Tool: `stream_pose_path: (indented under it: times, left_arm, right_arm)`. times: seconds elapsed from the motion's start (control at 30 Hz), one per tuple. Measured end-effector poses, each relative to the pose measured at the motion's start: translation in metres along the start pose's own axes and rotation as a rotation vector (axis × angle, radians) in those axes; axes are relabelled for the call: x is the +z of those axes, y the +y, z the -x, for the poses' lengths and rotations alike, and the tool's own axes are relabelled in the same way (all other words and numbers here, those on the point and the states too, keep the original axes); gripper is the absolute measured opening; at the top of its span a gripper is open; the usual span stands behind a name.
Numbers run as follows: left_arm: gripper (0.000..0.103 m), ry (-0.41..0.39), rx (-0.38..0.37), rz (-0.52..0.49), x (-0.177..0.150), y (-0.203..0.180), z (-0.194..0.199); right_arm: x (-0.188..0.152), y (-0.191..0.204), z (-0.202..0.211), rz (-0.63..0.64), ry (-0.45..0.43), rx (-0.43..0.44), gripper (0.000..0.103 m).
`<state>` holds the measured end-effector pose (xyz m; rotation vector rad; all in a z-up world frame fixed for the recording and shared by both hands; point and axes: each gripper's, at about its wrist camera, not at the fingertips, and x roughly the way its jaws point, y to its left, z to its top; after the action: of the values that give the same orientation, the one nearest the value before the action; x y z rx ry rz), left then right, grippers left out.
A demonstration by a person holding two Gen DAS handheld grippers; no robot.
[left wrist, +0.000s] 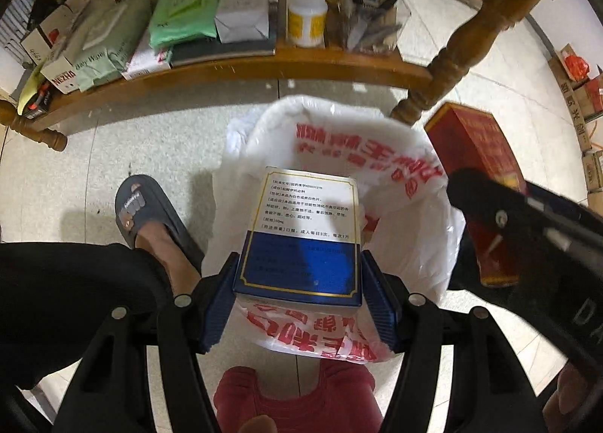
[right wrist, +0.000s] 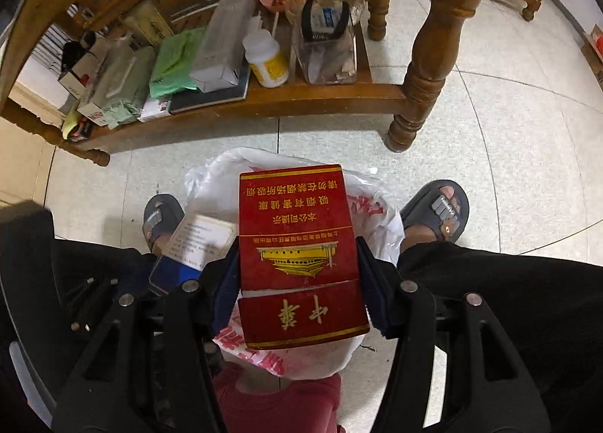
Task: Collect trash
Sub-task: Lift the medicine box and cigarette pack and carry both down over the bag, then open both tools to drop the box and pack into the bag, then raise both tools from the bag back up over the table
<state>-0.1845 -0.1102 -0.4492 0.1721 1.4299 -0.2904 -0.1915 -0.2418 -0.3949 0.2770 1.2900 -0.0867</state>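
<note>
The left gripper (left wrist: 297, 282) clamps a blue-and-white medicine box (left wrist: 301, 237), the right gripper (right wrist: 297, 282) a red cigarette carton (right wrist: 297, 252), both above the white plastic bag (left wrist: 407, 244). The bag's floppy mouth may fold, so a released box could land on the floor.

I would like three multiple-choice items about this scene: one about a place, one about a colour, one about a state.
1. Where is the white plastic bag?
A. on the wooden shelf
B. on the tiled floor, below both boxes
C. on a chair

2. What colour is the cigarette box?
A. green
B. red with gold print
C. black

3. What is the state of the left hand-held gripper?
A. open and empty
B. shut on the white and blue medicine box
C. shut on the bag

Answers: 1 B, the bag lies open on the floor under them; 2 B, red faces with gold print; 3 B, both pads press the box sides.
</note>
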Motion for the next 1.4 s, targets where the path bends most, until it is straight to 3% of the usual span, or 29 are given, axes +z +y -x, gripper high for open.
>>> stream_pose_path:
  times: [0.43, 0.57, 0.6, 0.8, 1.1, 1.17, 1.4]
  left_arm:
    - [0.062, 0.023, -0.007, 0.007, 0.002, 0.004, -0.012]
    - [0.068, 0.018, -0.006, 0.005, 0.003, 0.003, -0.009]
    - [0.071, 0.019, -0.008, 0.006, 0.003, 0.003, -0.009]
    - [0.081, -0.001, -0.008, 0.035, 0.004, 0.009, -0.002]
    - [0.081, -0.025, -0.013, 0.045, 0.005, 0.011, 0.008]
    - [0.081, -0.036, -0.027, 0.054, 0.007, 0.013, 0.015]
    - [0.081, -0.133, -0.034, 0.064, 0.019, 0.018, 0.052]
  right_arm:
    - [0.000, 0.005, -0.017, 0.005, 0.033, 0.008, 0.057]
    - [0.001, 0.003, -0.019, -0.004, 0.043, -0.011, 0.081]
    - [0.001, 0.002, -0.019, -0.004, 0.040, -0.026, 0.082]
    - [0.001, -0.002, -0.016, -0.027, 0.030, -0.025, 0.083]
    - [0.003, -0.004, -0.008, -0.053, 0.022, -0.001, 0.083]
    - [0.004, -0.006, -0.001, -0.067, 0.026, 0.010, 0.088]
    - [0.008, -0.008, 0.032, -0.071, -0.025, 0.015, 0.090]
